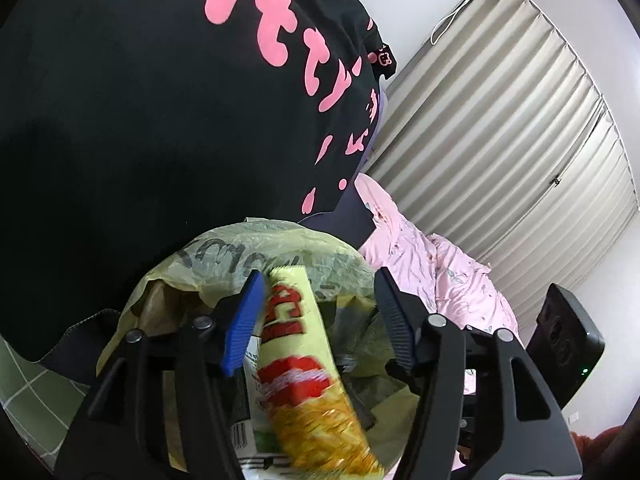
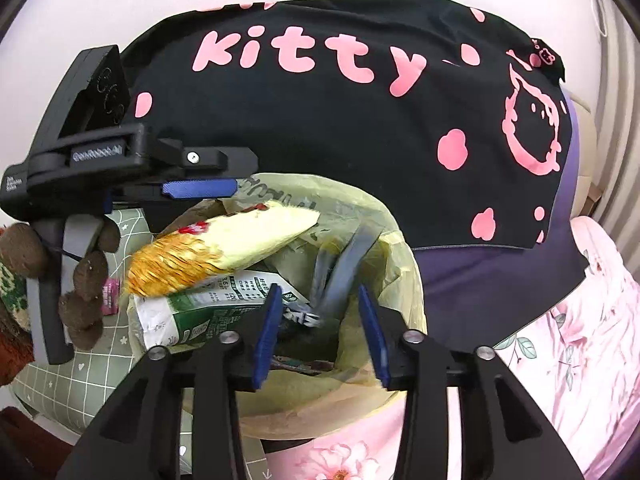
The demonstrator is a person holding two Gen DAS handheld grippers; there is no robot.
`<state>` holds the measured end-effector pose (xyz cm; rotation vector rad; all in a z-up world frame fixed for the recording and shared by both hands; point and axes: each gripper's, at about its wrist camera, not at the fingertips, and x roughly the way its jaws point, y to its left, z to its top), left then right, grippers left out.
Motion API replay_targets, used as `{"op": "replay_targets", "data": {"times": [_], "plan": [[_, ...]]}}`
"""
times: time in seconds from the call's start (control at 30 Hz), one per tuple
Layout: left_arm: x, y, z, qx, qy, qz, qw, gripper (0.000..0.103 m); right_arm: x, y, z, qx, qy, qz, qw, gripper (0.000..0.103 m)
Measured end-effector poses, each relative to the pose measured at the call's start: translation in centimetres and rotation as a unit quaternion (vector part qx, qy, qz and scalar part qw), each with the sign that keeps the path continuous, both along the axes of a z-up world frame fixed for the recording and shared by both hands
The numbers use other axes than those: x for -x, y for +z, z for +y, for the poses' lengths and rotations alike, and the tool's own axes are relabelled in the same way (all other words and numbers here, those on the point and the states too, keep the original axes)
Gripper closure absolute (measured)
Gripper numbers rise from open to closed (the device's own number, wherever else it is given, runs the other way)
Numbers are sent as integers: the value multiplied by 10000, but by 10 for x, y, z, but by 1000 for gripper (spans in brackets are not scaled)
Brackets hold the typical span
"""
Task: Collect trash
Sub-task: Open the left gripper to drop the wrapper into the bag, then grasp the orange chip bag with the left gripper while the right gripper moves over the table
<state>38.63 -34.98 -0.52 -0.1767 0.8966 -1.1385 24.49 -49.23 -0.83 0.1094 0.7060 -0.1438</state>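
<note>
yellow snack wrapper [image 1: 304,364] between open hand-held gripper [image 1: 320,320] jaws

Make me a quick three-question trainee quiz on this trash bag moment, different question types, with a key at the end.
1. True or false: the yellow snack wrapper lies between the left gripper fingers, which stand apart and do not clamp it.
2. Multiple choice: what lies directly under the wrapper in the right wrist view? A) a green and white carton B) a glass bottle C) a red mug
3. Fill in: the trash sits in a pale yellow ____ bag.

Key: 1 true; 2 A; 3 plastic. The right gripper is also open, above the bag.
</note>
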Motion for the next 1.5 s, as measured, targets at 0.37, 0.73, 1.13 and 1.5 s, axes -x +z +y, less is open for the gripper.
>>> {"op": "replay_targets", "data": {"times": [0.37, 0.73, 1.13, 1.5], "plan": [[11, 23, 90, -110, 1026, -693, 9922, 47, 3, 19, 26, 127, -91, -297, 9994, 60], [35, 4, 268, -934, 2470, -1463, 9534, 47, -19, 40, 117, 68, 878, -640, 9941, 50], [74, -34, 462, -1620, 4230, -773, 8882, 47, -73, -17, 253, 89, 2619, 191, 9649, 49], [106, -76, 489, -1692, 3864, -85, 9066, 47, -93, -49, 324, 264, 3294, 534, 9423, 50]]}}
